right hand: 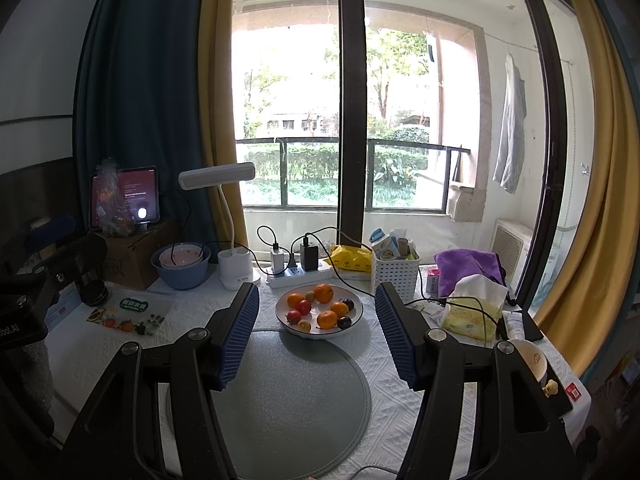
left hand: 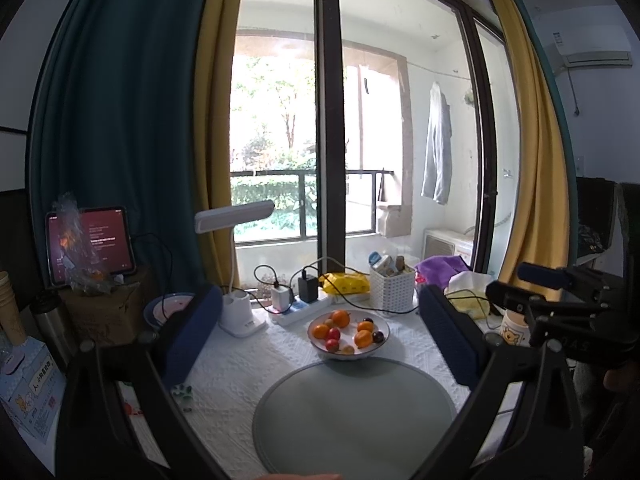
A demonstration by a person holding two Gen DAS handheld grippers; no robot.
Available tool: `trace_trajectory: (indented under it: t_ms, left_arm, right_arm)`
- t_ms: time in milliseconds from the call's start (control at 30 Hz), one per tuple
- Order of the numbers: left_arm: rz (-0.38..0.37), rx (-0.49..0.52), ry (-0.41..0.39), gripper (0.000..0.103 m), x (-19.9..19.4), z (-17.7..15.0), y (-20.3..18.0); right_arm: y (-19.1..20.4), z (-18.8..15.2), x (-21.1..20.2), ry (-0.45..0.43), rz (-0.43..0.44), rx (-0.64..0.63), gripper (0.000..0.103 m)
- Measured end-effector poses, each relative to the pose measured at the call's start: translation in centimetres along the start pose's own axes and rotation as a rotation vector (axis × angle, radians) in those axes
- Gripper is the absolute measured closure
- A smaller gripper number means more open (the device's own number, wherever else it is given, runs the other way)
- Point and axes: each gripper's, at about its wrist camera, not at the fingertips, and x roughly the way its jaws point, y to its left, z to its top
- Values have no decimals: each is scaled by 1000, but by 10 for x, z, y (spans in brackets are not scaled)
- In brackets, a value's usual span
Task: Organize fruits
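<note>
A: Left wrist view. Left gripper, fingers wide apart, nothing between them, hanging above the grey round mat. Fruit all sits in the white plate at the mat's far edge, on the counter.

B: Count?

A: Four oranges, three red ones, two dark plums, plus two small yellowish ones, hard to make out.

B: Right wrist view?

A: Right gripper, fingers also spread, empty, aimed at the same plate. Oranges four, red two or three, plums two, one yellow.

B: Step?

A: Can't settle it. Mixed fruit in one plate fits sorting still ahead or fruit already gathered. Any pick would need fingers lowered around one fruit without bumping its neighbours.
</note>
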Motion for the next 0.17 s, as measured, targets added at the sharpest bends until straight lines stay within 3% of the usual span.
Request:
trace_trajectory:
  t_ms: [167]
  left_arm:
    - [-17,-7,2,4,0,-2,1]
  right_arm:
    - [0,0,0,0,0,-1,39]
